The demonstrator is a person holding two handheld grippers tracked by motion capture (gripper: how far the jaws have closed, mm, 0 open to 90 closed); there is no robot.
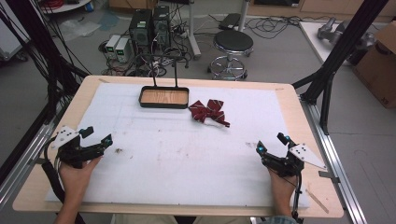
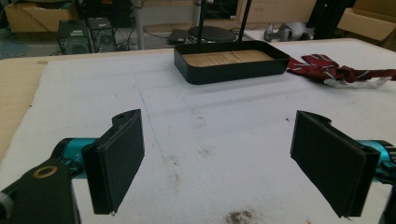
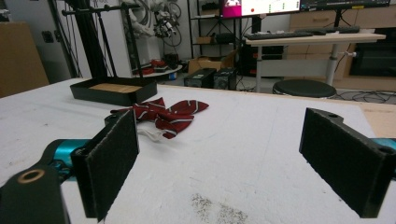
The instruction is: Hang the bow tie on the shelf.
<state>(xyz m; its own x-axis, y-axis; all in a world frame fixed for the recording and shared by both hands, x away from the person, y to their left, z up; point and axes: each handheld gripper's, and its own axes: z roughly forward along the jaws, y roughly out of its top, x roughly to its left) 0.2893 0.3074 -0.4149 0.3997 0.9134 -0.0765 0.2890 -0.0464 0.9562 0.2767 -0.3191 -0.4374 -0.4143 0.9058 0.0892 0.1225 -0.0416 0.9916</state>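
- Dark red and striped, a bow tie (image 1: 209, 111) lies crumpled on the white pad (image 1: 187, 158) at the far middle of the table, just beside the right end of a black tray (image 1: 164, 97) with a wooden floor.
- Neither tool is near it: the left gripper (image 1: 97, 138) rests at the near left of the pad and the right gripper (image 1: 271, 143) at the near right, each held in a hand and well apart from the bow tie.
- Both sets of jaws stand wide apart with nothing between them, as each gripper view plainly shows.
- Judged from the layout, the work has barely begun: the bow tie is untouched and the tray (image 2: 232, 62) sits bare, so the reach, the grasp and any placing all appear left to do.
- From the right gripper view, the bow tie (image 3: 163, 115) lies ahead and slightly left of the jaws, with a white strap trailing from it, a detail hard to make out from above.
- From the left gripper view, the bow tie (image 2: 334, 69) sits far off at the right edge, beyond the tray.
- From above alone, both hands and the whole pad can be taken in together.
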